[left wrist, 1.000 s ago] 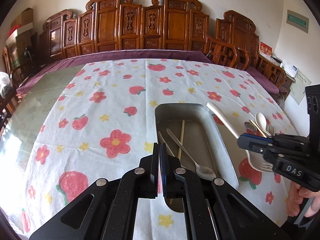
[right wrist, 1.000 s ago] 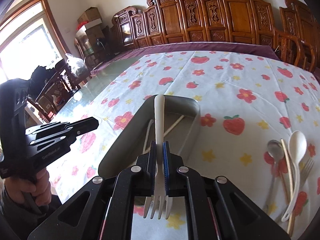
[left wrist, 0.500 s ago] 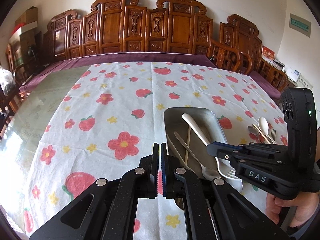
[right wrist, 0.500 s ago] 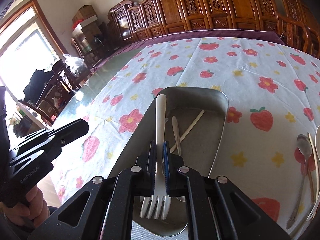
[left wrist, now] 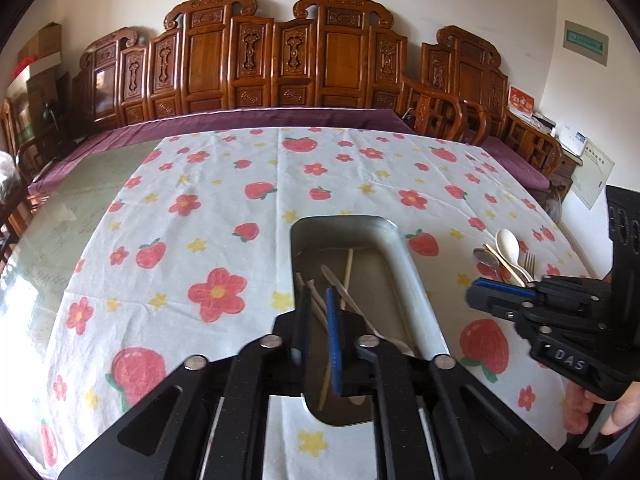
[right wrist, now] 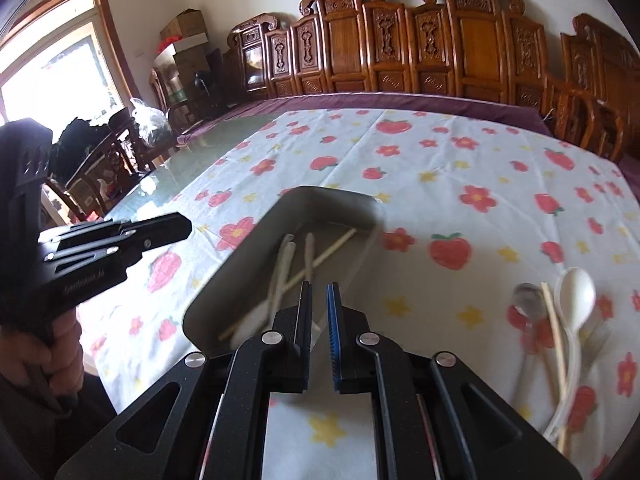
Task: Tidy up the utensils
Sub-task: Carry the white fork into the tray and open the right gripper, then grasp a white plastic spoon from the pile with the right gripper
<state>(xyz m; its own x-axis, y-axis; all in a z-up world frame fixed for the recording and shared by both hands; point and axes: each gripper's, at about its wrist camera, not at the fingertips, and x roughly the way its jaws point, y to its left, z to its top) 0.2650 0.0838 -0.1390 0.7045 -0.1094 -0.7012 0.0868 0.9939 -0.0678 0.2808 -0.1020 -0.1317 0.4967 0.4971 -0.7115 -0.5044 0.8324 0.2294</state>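
The metal tray [right wrist: 256,256] holds what look like blurred utensils, while more lie on the cloth [right wrist: 568,320] beside it, so the empty, slightly parted right gripper [right wrist: 319,320] should approach them squarely.

Daylight, bright; source is the window [right wrist: 52,60] at upper left of the right wrist view, blown out to white; glare on the bare glass tabletop [right wrist: 192,168] along its left edge; cloth [left wrist: 224,184] evenly lit, shadows soft. Left wrist view sharp. Right wrist view motion-blurred: tray [right wrist: 256,248] and spoons [right wrist: 568,304] smeared; chairs [right wrist: 400,40] softer. Fisheye bends the chair row; dark vignette in all corners of both views.
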